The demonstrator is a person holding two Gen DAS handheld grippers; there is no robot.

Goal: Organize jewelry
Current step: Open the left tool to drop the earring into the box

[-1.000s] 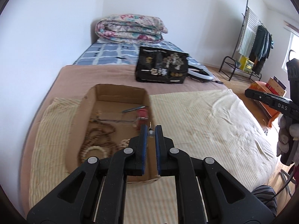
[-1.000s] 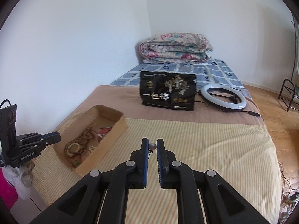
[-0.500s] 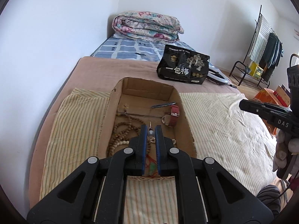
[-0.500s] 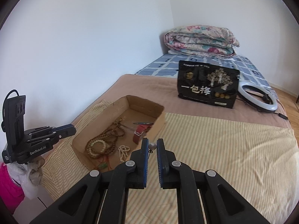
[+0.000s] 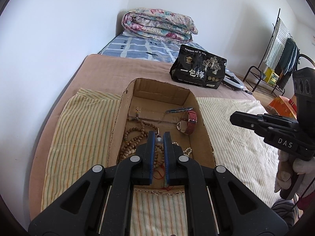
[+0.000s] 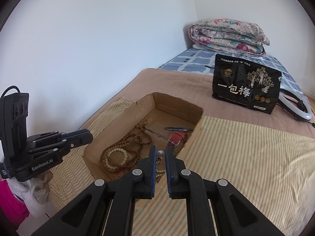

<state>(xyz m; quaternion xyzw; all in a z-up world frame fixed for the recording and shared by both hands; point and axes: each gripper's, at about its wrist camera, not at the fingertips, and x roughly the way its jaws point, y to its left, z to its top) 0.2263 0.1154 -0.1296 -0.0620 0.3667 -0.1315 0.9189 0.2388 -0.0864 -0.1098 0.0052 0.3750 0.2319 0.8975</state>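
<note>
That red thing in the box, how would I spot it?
Find the open cardboard box on the striped cloth on the bed. Against its right wall lies a watch with a red strap, just below a thin blue bangle; its neighbours are bead strings.

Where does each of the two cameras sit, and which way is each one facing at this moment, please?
Left wrist view: sits on the left gripper, looking down its fingers into the cardboard box from the near end; the right gripper and its gloved hand show at right.
Right wrist view: sits on the right gripper, facing the box's right side; the left gripper shows at left.
Shared: the box, wooden beads, red watch, black bag, folded quilt. Each gripper pinches a small pale bead.
</note>
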